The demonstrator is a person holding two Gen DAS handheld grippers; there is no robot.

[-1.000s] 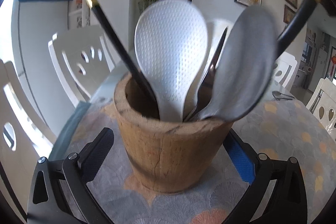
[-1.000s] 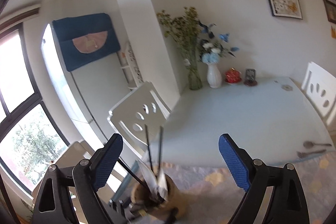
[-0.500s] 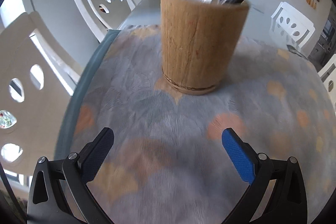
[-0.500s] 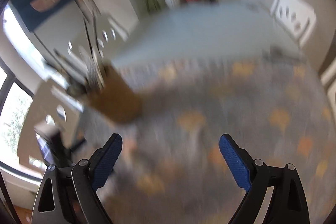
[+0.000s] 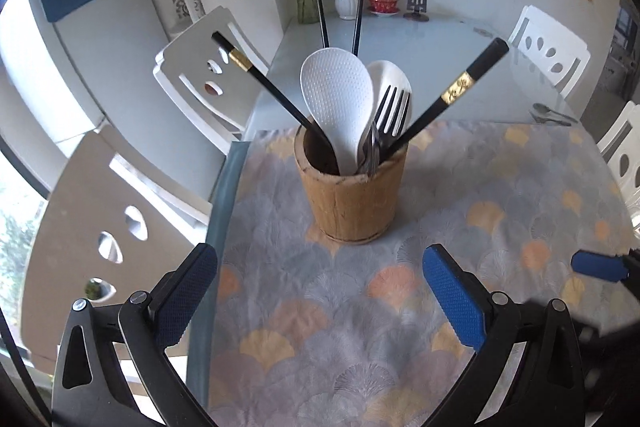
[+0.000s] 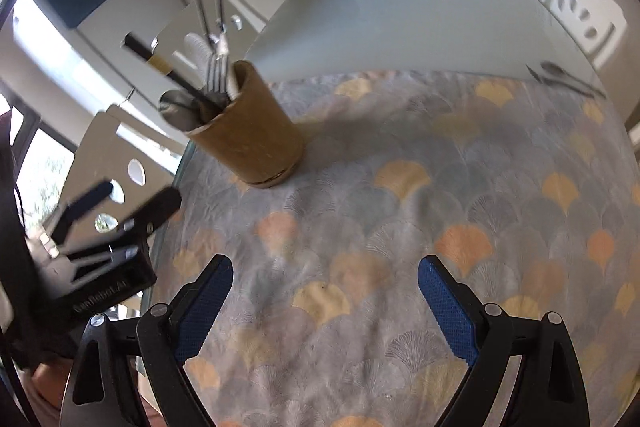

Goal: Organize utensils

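On the mat [image 5: 360,307]: holder [image 5: 354,201] filled, chopsticks, paddles, fork [image 5: 394,111]. At 2 o'clock, spoons [image 5: 550,113] still loose. Left gripper [image 5: 320,291] and right gripper [image 6: 324,301] spread, empty.

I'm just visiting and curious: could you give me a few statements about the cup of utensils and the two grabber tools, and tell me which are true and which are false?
1. The wooden holder stands upright on the patterned tablecloth. True.
2. The left gripper is clamped on the holder. False: it is open and empty, short of the holder.
3. A fork stands in the holder with its tines up. True.
4. The white rice paddle lies flat on the cloth. False: it stands in the holder.
5. The right gripper holds a chopstick. False: it is open and holds nothing.
6. Some cutlery lies on the table beyond the cloth's far right corner. True.
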